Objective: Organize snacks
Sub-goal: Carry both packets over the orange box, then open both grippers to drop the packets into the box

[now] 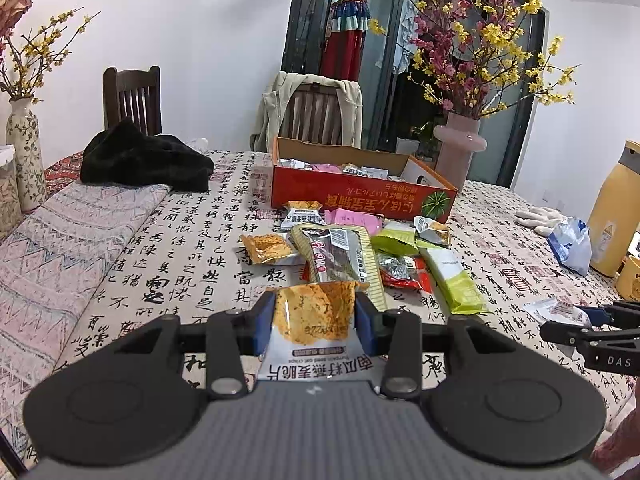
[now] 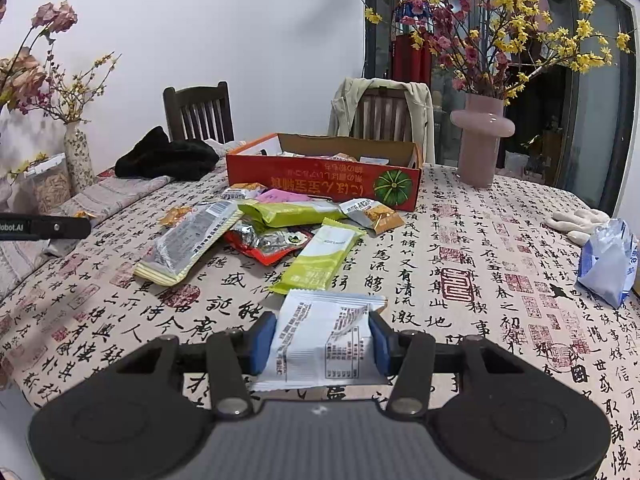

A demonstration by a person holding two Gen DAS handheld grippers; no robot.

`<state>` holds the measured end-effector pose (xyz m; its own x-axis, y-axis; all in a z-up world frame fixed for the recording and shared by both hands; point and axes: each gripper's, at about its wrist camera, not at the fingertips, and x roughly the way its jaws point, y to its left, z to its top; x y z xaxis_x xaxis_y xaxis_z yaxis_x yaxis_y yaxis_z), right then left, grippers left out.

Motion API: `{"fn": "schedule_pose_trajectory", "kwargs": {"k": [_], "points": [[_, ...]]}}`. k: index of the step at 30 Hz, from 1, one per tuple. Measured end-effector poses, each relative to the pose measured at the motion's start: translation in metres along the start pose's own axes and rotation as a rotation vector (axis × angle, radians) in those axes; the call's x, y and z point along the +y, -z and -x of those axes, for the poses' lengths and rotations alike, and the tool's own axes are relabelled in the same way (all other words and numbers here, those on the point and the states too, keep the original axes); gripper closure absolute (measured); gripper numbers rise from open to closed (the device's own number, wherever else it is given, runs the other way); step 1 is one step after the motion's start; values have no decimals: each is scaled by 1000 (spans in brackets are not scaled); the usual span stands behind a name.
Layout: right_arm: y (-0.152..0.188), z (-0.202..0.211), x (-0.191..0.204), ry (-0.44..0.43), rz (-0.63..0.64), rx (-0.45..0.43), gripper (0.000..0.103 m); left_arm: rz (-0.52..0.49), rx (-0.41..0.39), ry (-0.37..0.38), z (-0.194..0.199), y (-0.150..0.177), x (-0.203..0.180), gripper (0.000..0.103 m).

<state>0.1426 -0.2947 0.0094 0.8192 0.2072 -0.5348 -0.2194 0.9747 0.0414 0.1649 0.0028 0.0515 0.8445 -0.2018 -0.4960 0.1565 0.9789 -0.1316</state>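
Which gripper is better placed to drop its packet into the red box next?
Neither clearly. Left gripper holds an orange packet; right gripper holds a white packet. The red box lies similarly far ahead of both.

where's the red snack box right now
The red snack box sits open at the table's far middle, behind the snack pile, with the pink vase to its right.

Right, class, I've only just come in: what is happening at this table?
Someone is sorting snacks with a handheld gripper in each hand. The left gripper is shut on an orange-and-white crisp packet, and the right gripper is shut on a white packet showing its printed back. More loose snacks lie in a pile on the calligraphy tablecloth, in front of an open red cardboard box that already holds some packets.
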Motion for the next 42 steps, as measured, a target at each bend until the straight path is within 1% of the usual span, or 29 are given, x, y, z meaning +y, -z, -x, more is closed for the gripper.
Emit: {"fn": "schedule_pose_trajectory", "kwargs": {"k": [5, 9, 14, 18, 23, 25, 27, 28, 31, 33, 35, 36, 37, 38, 40, 42], "points": [[-2, -10, -2, 1, -4, 7, 55, 9, 18, -5, -12, -1, 3, 61], [-12, -22, -8, 1, -11, 3, 55, 3, 9, -2, -27, -15, 4, 61], [-43, -43, -19, 0, -2, -29, 55, -6, -29, 19, -55, -51, 5, 61], [-83, -69, -23, -13, 32, -70, 55, -22, -56, 27, -94, -94, 6, 61], [-149, -117, -24, -45, 59, -124, 55, -40, -101, 52, -151, -151, 4, 61], [-174, -140, -23, -64, 56, -141, 55, -26, -89, 41, -181, -171, 7, 61], [-197, -166, -21, -86, 46, -144, 55, -11, -72, 62, -209, -184, 11, 61], [-209, -183, -21, -94, 28, -140, 55, 2, -63, 50, -225, -190, 13, 61], [-236, -228, -20, -103, -18, -113, 55, -5, -61, 33, -267, -201, 17, 61], [-248, -261, -16, -86, -34, -97, 55, 1, -41, 25, -292, -202, 22, 61], [-253, -289, -11, -67, -53, -85, 55, 29, -15, 16, -315, -198, 28, 61], [-254, -303, -9, -67, -54, -68, 55, 9, 29, 4, -327, -196, 29, 60], [-255, -319, -7, -69, -62, -52, 55, -3, 49, -6, -336, -194, 31, 60], [-254, -331, -5, -73, -69, -34, 55, 9, 54, -16, -341, -192, 34, 60], [-252, -352, -2, -81, -80, -5, 55, 17, 74, 18, -346, -188, 42, 59], [-248, -370, 3, -77, -84, 21, 54, 9, 79, 30, -347, -189, 44, 56]]}}
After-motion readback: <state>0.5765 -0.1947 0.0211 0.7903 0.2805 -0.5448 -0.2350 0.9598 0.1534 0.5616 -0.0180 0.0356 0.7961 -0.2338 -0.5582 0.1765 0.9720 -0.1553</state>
